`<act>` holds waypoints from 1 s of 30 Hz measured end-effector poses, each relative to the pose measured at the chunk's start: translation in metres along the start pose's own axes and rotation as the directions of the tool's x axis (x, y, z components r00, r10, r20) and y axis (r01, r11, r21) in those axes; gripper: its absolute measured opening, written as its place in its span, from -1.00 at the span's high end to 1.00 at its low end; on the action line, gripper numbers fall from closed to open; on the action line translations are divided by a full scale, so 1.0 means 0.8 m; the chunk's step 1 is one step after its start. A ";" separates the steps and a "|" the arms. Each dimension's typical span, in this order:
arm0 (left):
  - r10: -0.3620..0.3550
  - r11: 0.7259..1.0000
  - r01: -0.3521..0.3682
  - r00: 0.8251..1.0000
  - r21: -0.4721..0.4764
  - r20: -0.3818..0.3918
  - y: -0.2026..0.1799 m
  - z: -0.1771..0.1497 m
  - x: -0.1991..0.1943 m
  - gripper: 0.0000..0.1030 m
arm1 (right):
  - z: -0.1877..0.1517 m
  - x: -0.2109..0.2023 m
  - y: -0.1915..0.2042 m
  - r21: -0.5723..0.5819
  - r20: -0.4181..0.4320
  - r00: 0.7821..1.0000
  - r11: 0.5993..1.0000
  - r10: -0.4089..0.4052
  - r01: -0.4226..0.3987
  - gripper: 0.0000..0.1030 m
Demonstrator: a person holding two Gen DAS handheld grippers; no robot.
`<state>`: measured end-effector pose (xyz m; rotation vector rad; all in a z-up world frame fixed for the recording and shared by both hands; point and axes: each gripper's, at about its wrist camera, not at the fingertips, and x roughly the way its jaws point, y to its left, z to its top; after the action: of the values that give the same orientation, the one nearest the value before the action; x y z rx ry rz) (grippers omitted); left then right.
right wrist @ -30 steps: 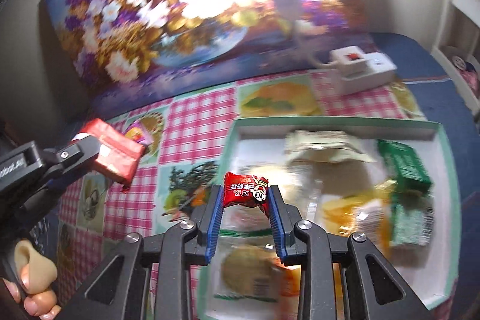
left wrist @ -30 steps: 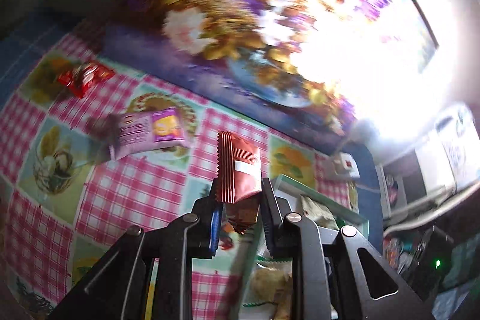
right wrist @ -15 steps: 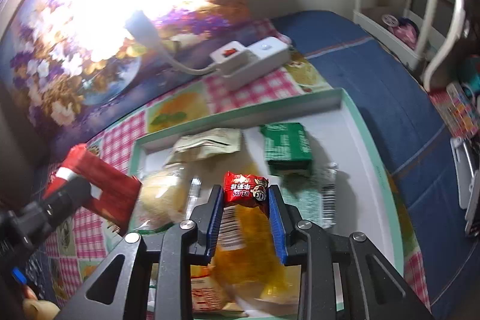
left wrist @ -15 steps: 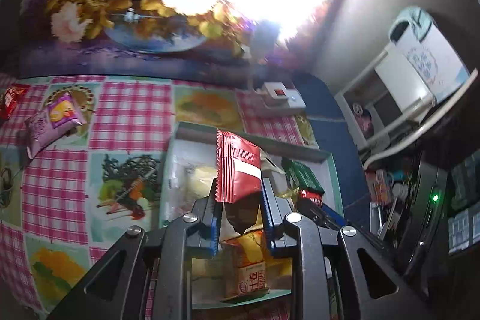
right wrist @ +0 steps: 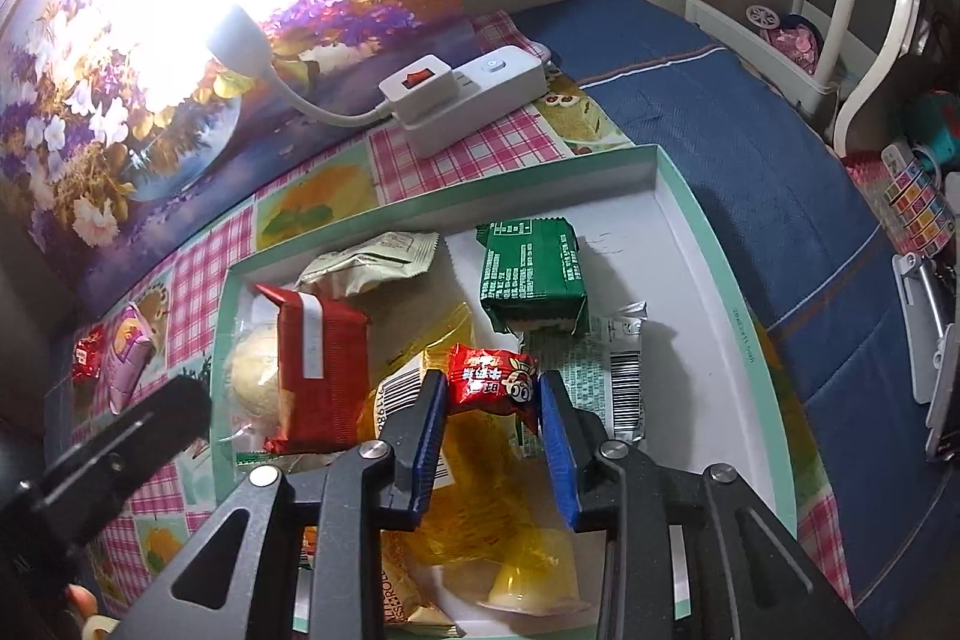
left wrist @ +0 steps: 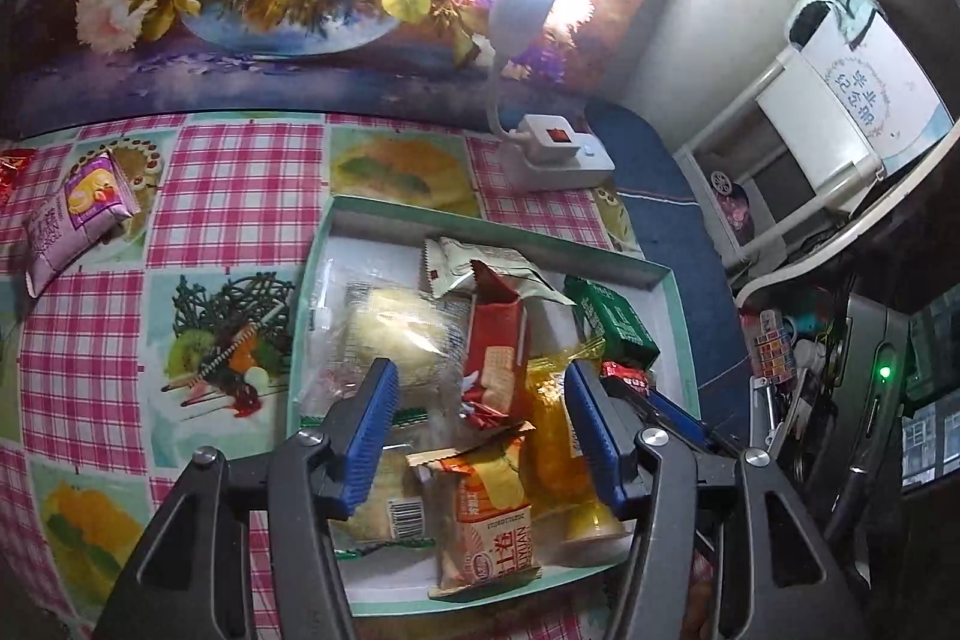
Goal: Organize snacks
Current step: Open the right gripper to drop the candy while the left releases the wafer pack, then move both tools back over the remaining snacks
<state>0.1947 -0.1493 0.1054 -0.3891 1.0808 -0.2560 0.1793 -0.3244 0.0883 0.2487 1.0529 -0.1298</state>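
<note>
A mint-rimmed tray [left wrist: 420,214] [right wrist: 510,193] holds several snack packets. My left gripper [left wrist: 480,400] hangs over it, and its jaws are opening with nothing touching the pads. The red cracker pack [left wrist: 495,346] [right wrist: 318,370] lies free below them, leaning on the other snacks. My right gripper [right wrist: 493,394] hovers over the tray's middle, shut on a small red candy packet [right wrist: 492,379] [left wrist: 627,376]; its jaws are just beginning to open. One black finger of the left gripper [right wrist: 174,406] shows at the left of the right wrist view.
A purple packet [left wrist: 78,214] and a small red packet [left wrist: 12,166] lie on the checked tablecloth, left of the tray. A green pack [right wrist: 531,268] sits inside at the far right. A white power strip [right wrist: 468,94] with a gooseneck lamp stands behind the tray, and a white shelf [left wrist: 840,148] at the right.
Both grippers swung from the tablecloth to above the tray. The left jaws opened and the red cracker pack dropped among the snacks. The right gripper still carries the red candy packet.
</note>
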 end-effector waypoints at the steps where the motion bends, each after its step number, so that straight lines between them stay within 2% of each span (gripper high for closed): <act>1: 0.003 1.000 -0.003 1.000 -0.005 0.001 0.002 0.001 -0.002 -0.15 | 0.000 0.000 0.000 0.000 -0.001 1.000 1.000 -0.003 0.003 0.32; 2: 0.005 1.000 -0.005 1.000 -0.010 0.002 0.004 0.001 -0.002 -0.20 | 0.001 0.000 0.000 0.001 -0.002 1.000 1.000 -0.005 0.005 0.31; 3: 0.009 1.000 -0.009 1.000 -0.014 0.001 0.006 0.001 -0.003 -0.25 | 0.001 0.000 0.000 -0.001 -0.004 1.000 1.000 -0.013 0.013 0.22; 4: 0.019 1.000 -0.019 1.000 -0.021 0.002 0.009 0.002 -0.004 -0.39 | 0.002 0.000 0.000 -0.003 -0.005 1.000 1.000 -0.021 0.021 0.12; 5: 0.035 0.999 -0.035 0.999 -0.027 0.004 0.012 0.003 -0.005 -0.52 | 0.002 0.001 0.001 -0.005 -0.006 0.999 0.999 -0.035 0.035 -0.19; 6: 0.053 0.998 -0.053 0.999 -0.032 0.006 0.015 0.003 -0.007 -0.56 | 0.003 0.001 0.001 -0.006 -0.002 0.998 0.998 -0.063 0.063 -0.43; 10: 0.170 0.985 -0.169 0.985 -0.036 0.014 0.030 0.004 -0.011 -0.57 | 0.004 0.003 -0.003 0.005 -0.010 0.998 0.998 -0.058 0.058 -0.49; 13: 0.256 0.966 -0.256 0.966 -0.040 0.012 0.045 0.003 -0.011 -0.58 | 0.004 0.005 -0.003 0.000 -0.012 0.998 0.998 -0.069 0.069 -0.67; 15: 0.316 0.948 -0.316 0.949 -0.044 0.008 0.055 0.002 -0.010 -0.75 | 0.004 0.005 -0.001 -0.006 -0.013 0.998 0.998 -0.065 0.065 -0.80; 16: 0.345 0.938 -0.344 0.939 -0.047 0.009 0.059 0.002 -0.010 -0.98 | 0.004 0.006 0.000 -0.011 -0.016 0.998 0.998 -0.059 0.059 -0.84; 17: 0.365 0.930 -0.364 0.931 -0.048 0.014 0.062 0.002 -0.010 -1.00 | 0.004 0.007 0.002 -0.016 -0.017 0.998 0.998 -0.055 0.055 -0.91; 18: 0.401 0.916 -0.400 0.916 -0.044 0.026 0.066 0.002 -0.013 -1.00 | 0.004 0.008 0.005 -0.025 -0.017 0.998 0.998 -0.055 0.055 -0.99; 22: 0.481 0.877 -0.480 0.874 -0.040 0.065 0.076 0.004 -0.022 -1.00 | 0.003 0.008 0.014 -0.059 -0.005 0.998 0.997 -0.059 0.058 -1.00; 27: 0.535 0.845 -0.533 0.841 -0.046 0.077 0.093 0.007 -0.031 -1.00 | 0.002 0.006 0.024 -0.092 0.011 0.998 0.993 -0.067 0.068 -1.00; 30: 0.555 0.832 -0.554 0.829 -0.042 0.068 0.104 0.009 -0.032 -1.00 | 0.001 0.006 0.032 -0.109 0.011 0.998 0.992 -0.058 0.059 -1.00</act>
<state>0.1907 -0.0627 0.0935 -0.0863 1.0745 0.2909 0.1881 -0.2999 0.0880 0.1186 1.0563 -0.1250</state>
